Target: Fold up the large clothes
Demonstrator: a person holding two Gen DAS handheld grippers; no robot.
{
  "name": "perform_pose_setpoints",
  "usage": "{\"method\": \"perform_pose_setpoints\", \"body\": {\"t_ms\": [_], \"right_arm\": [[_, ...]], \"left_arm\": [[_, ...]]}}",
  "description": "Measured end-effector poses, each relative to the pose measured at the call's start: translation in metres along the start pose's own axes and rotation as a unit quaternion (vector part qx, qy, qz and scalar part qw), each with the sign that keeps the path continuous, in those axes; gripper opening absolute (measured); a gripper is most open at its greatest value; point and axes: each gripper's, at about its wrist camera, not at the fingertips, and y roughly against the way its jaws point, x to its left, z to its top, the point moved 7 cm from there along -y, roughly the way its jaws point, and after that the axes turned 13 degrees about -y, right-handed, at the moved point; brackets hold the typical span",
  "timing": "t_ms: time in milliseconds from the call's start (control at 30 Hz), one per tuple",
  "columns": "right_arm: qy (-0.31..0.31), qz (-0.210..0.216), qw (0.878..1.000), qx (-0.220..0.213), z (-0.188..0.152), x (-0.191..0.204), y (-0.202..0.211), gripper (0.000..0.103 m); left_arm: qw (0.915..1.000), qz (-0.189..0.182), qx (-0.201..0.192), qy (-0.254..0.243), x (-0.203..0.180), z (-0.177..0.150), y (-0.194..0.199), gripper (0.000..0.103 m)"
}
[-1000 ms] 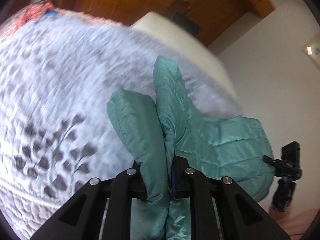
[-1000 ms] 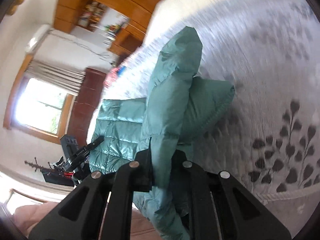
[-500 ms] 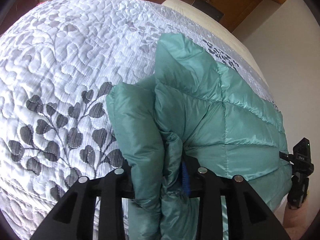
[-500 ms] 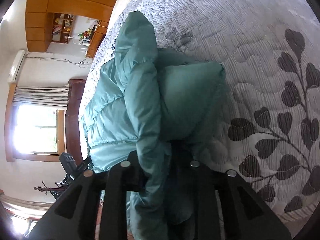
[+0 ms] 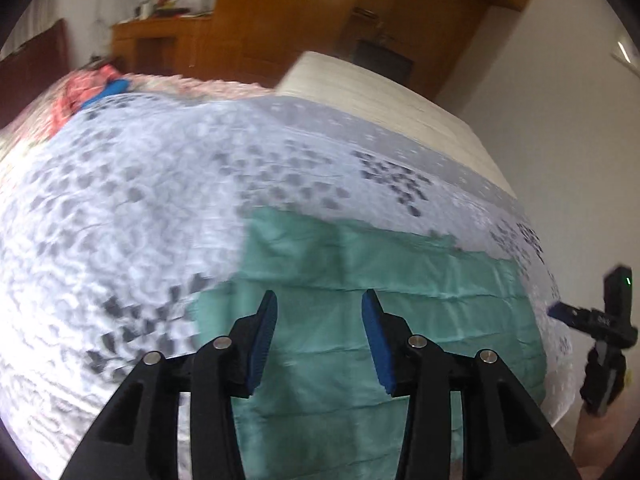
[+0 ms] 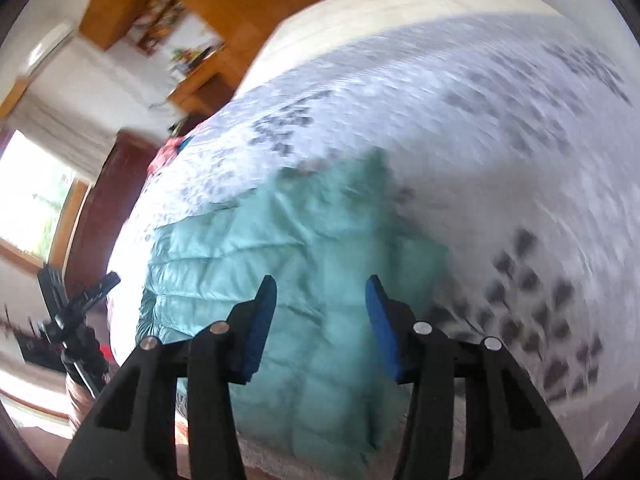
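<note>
Jacket (image 5: 360, 344), puffy and green, lies flat on the bed (image 5: 120, 220), past the tips of both pairs of fingers and partly below them. In the left view it spreads out ahead of the fingers and off to their right side. In the right view it spreads ahead and off to their left, with a darker lump of it near the right finger.

A moment ago each pair of fingers was pinching a thick bunch of the jacket. Now both have let go. The left gripper (image 5: 318, 338) has its fingers wide apart with nothing between the blue pads (image 5: 260, 344), only jacket seen below. The right gripper (image 6: 320, 324) is just the same, wide and holding nothing. Both pictures are smeared, so the hands seem to be moving fast (most likely pulling back toward the person).

That means one fold looks done: the part that was lifted now rests on the body of the jacket. The jacket looks like a neater block, but it is still big. I think at least one more fold is needed, maybe bringing one end over the other.

Around the jacket is the white bedspread with gray leaves. Far beyond the fingers stand a wooden cabinet (image 5: 280, 12) and a white wall.
</note>
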Motion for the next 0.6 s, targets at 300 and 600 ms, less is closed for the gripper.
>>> {"method": "perform_pose_setpoints", "body": {"t_ms": [300,600], "right_arm": [[-0.008,-0.033,0.999,0.039,0.018,-0.012,-0.087,0.040],[-0.037,-0.025,0.997,0.063,0.018,-0.030,-0.106,0.034]], "left_arm": [[0.9969,0.023,0.068,-0.030,-0.018,-0.017,-0.082,0.045],[0.9955,0.018,0.092,-0.015,-0.007,-0.031,-0.096,0.044]]}}
